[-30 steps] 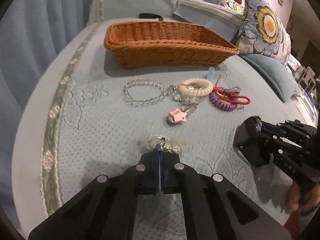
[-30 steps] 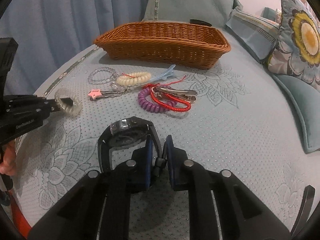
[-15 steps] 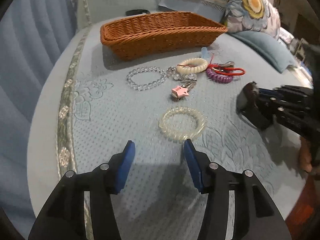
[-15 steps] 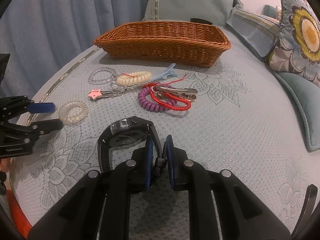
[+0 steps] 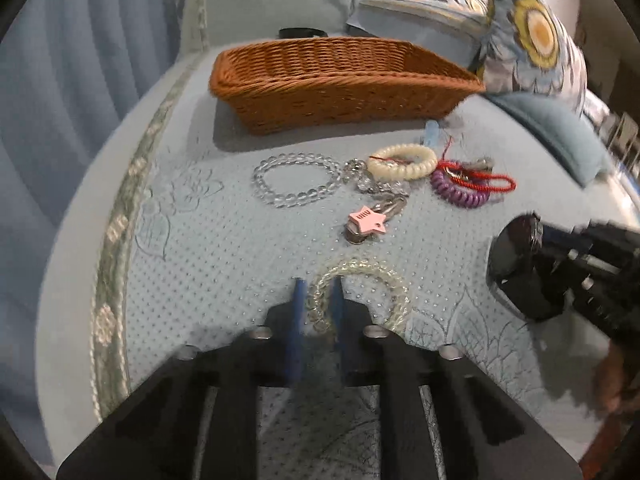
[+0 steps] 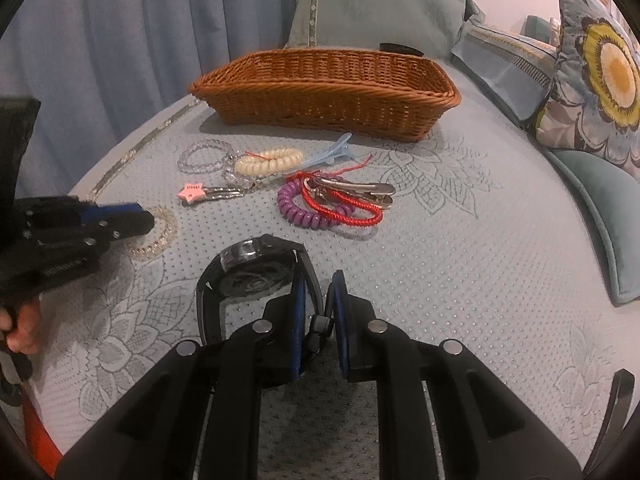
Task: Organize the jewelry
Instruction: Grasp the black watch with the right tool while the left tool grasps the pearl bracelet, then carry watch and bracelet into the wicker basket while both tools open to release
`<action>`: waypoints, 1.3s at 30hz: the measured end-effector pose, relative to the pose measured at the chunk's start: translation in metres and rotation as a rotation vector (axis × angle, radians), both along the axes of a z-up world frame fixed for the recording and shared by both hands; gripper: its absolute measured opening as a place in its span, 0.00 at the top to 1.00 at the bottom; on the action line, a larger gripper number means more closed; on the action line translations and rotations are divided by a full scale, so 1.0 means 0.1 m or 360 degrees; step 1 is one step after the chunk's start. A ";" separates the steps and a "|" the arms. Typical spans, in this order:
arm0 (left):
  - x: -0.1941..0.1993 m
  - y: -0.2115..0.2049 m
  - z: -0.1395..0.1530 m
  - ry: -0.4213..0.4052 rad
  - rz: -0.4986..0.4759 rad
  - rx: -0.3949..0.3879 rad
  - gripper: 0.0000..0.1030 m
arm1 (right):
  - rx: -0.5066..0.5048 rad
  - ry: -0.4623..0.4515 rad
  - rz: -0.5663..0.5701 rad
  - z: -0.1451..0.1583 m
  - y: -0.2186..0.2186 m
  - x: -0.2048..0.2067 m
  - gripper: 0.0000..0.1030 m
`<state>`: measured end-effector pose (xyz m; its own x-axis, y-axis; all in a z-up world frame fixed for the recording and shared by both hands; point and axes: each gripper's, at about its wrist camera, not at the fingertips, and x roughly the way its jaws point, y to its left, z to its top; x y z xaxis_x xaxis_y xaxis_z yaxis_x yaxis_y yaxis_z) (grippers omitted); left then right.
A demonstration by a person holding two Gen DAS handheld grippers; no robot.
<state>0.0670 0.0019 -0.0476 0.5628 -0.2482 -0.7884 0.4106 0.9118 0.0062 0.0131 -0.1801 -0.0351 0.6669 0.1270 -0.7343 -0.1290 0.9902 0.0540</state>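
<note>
A clear coil hair tie [image 5: 384,280] lies on the blue bedspread; it also shows in the right wrist view [image 6: 162,236]. My left gripper [image 5: 318,300] straddles its left side, jaws narrowly apart around the coil. My right gripper [image 6: 318,312] is shut on the strap of a black watch [image 6: 256,268], which rests on the bedspread; the watch also shows in the left wrist view [image 5: 520,268]. A brown wicker basket [image 5: 340,80] stands at the back.
Between the grippers and the basket lie a clear bead bracelet [image 5: 296,184], a cream coil tie [image 5: 402,162], a purple coil tie [image 5: 456,194], a red cord [image 5: 480,180], a pink star clip [image 5: 366,222] and metal clips [image 6: 356,192]. Pillows [image 5: 532,40] sit right.
My left gripper let go of the clear coil tie, opened wide and pulled back, then moved in again and narrowed around the tie's left side. The right gripper and watch stayed still.
</note>
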 end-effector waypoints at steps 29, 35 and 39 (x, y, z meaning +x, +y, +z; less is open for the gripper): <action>0.43 0.03 1.18 -0.0504 0.0069 -0.0461 0.93 | 0.0187 -0.0458 -0.0116 1.03 -0.28 0.96 0.89; 1.11 -0.16 1.05 -0.0456 0.0110 -0.0481 0.93 | 0.0223 -0.0238 -0.0190 0.90 -0.39 1.90 0.89; 1.43 -0.28 0.83 -0.0395 0.0136 -0.0422 0.93 | 0.0160 -0.0055 -0.0220 0.67 -0.38 2.31 0.89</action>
<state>0.2097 -0.0266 0.0353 0.7564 -0.3693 -0.5399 0.3486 0.9260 -0.1449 0.2439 -0.2184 0.0318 0.7079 0.1035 -0.6987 0.0048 0.9885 0.1513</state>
